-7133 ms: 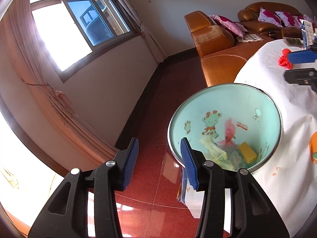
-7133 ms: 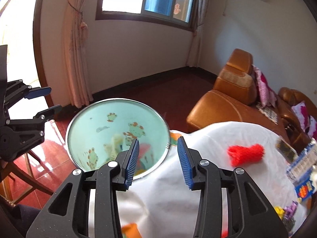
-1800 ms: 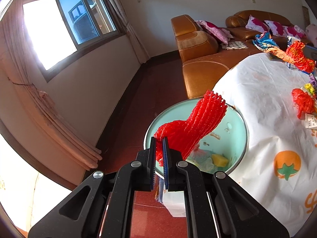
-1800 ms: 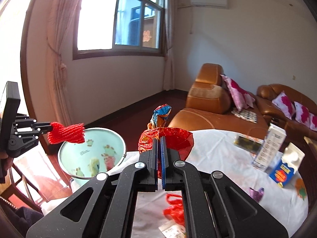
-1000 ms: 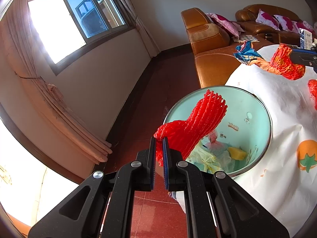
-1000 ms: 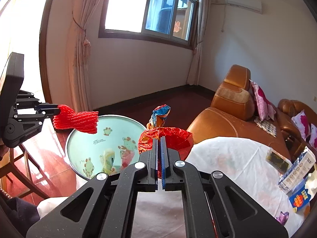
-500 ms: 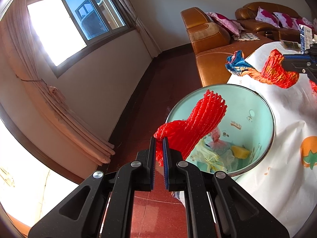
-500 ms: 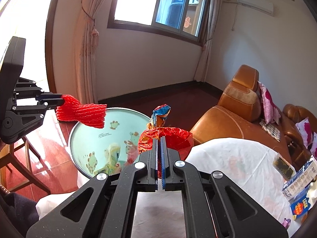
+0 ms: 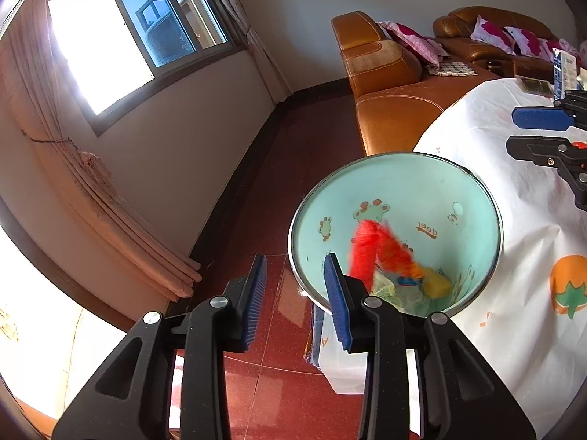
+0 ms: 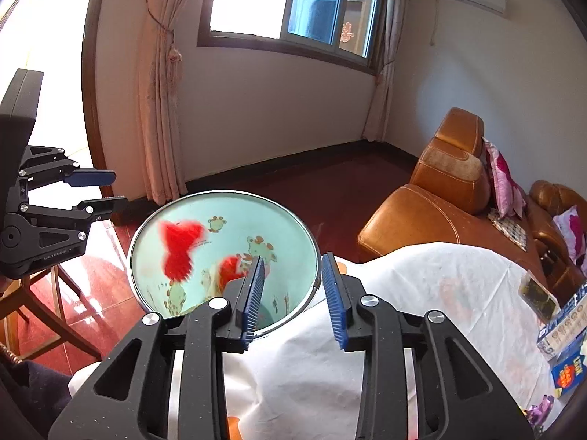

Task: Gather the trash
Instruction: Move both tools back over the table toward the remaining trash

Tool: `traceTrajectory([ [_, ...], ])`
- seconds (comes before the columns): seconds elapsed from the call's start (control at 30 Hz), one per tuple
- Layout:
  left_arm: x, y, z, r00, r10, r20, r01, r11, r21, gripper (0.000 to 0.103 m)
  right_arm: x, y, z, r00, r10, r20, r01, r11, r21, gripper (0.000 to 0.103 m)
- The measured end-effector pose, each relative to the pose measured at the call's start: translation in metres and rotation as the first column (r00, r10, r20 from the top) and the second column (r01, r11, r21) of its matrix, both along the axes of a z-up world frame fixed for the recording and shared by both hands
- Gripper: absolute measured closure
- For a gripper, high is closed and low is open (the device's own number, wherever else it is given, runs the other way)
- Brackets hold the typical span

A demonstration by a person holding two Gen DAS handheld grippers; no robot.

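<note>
The teal trash bin [image 9: 403, 190] with cartoon animals stands on the red floor beside the table. A red foam net [image 9: 367, 249] is falling inside it, blurred, and a red and orange wrapper [image 9: 403, 260] drops beside it onto the trash at the bottom. My left gripper [image 9: 295, 300] hangs over the bin's near rim, its jaws opening with nothing between them. In the right wrist view the bin [image 10: 234, 209] holds the blurred net [image 10: 179, 249] and wrapper [image 10: 229, 269]. My right gripper [image 10: 293, 297] is above the bin's table-side rim, its jaws opening and empty. Each gripper shows in the other's view: right gripper [image 9: 511, 131], left gripper [image 10: 119, 189].
A table under a white cloth with orange prints [image 9: 532, 220] touches the bin. Cartons [image 10: 561, 330] and a dark packet [image 10: 539, 293] lie at its far side. An orange leather sofa [image 9: 389, 102] stands behind. A wooden chair [image 10: 36, 293] is at the left, a curtain [image 10: 161, 110] beyond.
Both grippers have gone from shut to open. The red net has left the left gripper and the red wrapper the right one; both are dropping into the bin.
</note>
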State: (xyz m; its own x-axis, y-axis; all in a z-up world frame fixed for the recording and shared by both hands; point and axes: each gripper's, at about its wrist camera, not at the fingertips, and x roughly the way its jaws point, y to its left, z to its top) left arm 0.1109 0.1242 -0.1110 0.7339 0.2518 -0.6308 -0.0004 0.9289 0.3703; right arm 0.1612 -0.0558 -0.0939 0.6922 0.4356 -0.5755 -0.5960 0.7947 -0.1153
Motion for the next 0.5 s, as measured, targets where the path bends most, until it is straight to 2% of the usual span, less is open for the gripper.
traceTrajectory([
  [0.5,0.0,-0.0042,-0.0004,1.0,-0.001,0.008,0.001,1.0,0.008,0.062,-0.0032,-0.0036,-0.0007,1.0,-0.02,0.003,0.02,1.0,0.013,0.066],
])
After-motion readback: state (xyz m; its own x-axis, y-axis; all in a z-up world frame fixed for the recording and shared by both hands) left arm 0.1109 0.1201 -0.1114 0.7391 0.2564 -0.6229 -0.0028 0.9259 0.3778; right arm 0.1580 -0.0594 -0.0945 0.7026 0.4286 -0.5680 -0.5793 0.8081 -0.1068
